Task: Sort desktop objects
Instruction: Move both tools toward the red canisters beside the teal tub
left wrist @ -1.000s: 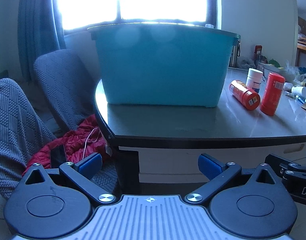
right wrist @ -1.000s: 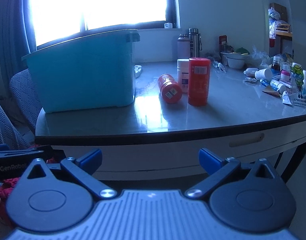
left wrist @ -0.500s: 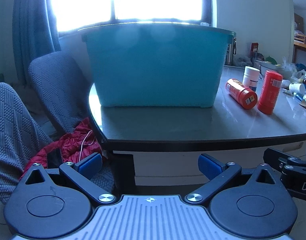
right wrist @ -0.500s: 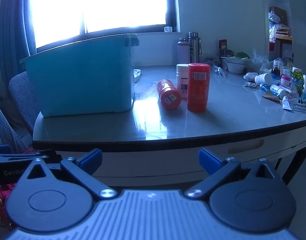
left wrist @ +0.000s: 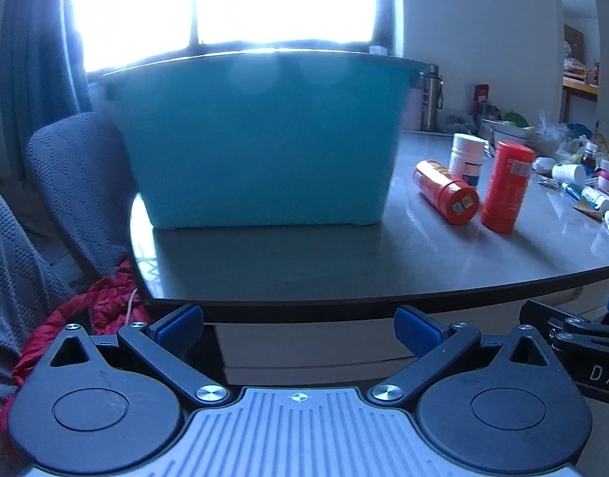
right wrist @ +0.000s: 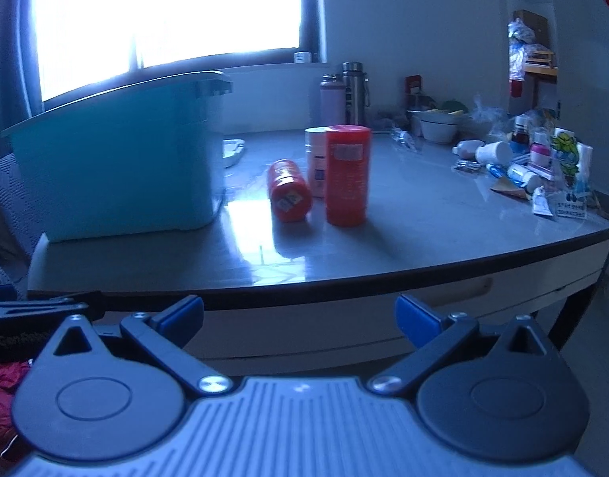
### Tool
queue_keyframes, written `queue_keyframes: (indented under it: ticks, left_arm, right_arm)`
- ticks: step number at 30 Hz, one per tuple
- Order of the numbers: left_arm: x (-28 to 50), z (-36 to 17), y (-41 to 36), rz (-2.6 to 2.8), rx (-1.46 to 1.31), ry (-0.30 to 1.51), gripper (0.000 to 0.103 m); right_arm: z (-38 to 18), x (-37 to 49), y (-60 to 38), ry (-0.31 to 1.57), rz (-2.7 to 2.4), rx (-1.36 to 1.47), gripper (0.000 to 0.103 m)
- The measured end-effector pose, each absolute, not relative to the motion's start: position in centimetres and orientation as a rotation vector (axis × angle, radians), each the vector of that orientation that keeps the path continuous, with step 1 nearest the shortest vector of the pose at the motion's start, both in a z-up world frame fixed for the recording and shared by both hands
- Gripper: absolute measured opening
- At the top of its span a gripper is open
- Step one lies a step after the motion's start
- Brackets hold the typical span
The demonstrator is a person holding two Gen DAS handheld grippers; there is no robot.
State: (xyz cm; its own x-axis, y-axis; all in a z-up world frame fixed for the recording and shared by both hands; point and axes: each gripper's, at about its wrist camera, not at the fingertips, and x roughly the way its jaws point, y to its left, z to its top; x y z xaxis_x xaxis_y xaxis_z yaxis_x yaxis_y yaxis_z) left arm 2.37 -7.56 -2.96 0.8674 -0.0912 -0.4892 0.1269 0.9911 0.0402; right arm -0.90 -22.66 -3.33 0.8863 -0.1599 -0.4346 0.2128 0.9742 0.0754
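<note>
Grey glossy table (right wrist: 403, 230) with dark rounded edge across mid-frame, teal bin (right wrist: 121, 163) at left, red canister lying on its side (right wrist: 288, 190) at centre, upright red canister (right wrist: 347, 175) just beside it, white bottle (right wrist: 315, 159) behind, clutter of small bottles and packets (right wrist: 535, 167) at right

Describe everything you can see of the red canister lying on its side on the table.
The red canister is a glossy cylinder, plastic by its look, lying on the grey table with one flat end, bearing a small label, facing the cameras. It rests between the teal bin and an upright red canister, apart from both. A white bottle stands just behind it. No gripper touches it.
</note>
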Motion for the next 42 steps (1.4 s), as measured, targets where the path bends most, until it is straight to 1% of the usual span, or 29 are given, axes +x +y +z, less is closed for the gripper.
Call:
queue_keyframes:
  ticks: [20,26,32,42]
  left_arm:
    - [4.8,-1.7,-12.9,-0.178,0.06,0.5,0.103]
    - [5.3,-1.3,-13.8,-0.188,0.09,0.485,0.103]
    - [7.4,-1.5,-14.8,-0.2,0.104,0.477,0.103]
    - [10.3,-1.3,-16.9,-0.203,0.095,0.486,0.103]
  right_arm:
    - [-2.3,-0.2,-28.3,0.395,-0.282,0.11,0.103]
    - [-2.0,1.3,-29.2,0.366,-0.262,0.104,0.103]
    - [-2.2,2.4,-29.8,0.355,-0.286,0.106,0.103]
    - [-2.7,5.7,-32.1,0.38,-0.284,0.124,0.103]
